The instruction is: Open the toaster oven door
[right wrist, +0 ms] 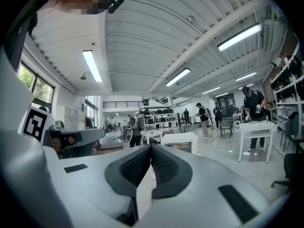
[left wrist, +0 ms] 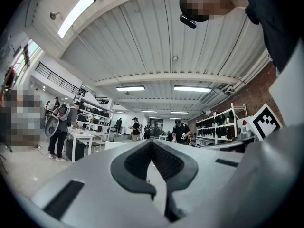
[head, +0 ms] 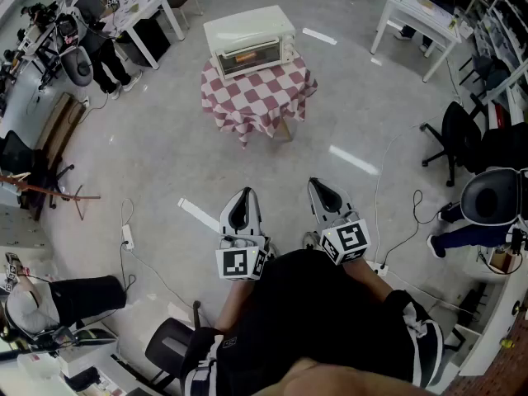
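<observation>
Both grippers are closed and hold nothing. The left gripper [head: 244, 195] is a smooth pale-grey moulded shell; in its own view the left gripper [left wrist: 152, 142] shows two dark pads [left wrist: 135, 163] with a fine ribbed texture, pressed together along a straight seam with only a thin sliver of floor showing lower down. The right gripper [head: 319, 185] has the same build; in its own view the right gripper [right wrist: 151, 147] has its two ribbed dark pads [right wrist: 166, 167] meeting tip to tip the same way. Each gripper carries one marker cube at its rear, two in all: the left marker cube [head: 242, 263] and the right marker cube [head: 346, 242], both white with black square patterns.

One toaster oven [head: 249, 41] stands well ahead of both sets of tips, far apart from them; it is a boxy, cream-coloured appliance with rounded edges and a glass-fronted door that is shut, something orange showing behind the glass. From the right gripper the toaster oven [right wrist: 183, 141] shows just above and to the right of the closed tips.

It sits on one small table draped in a checkered cloth [head: 257, 96] of red and white squares, its folds hanging loose at the edges. Between the grippers and the table lies a bare stretch of glossy grey floor [head: 272, 159].
</observation>
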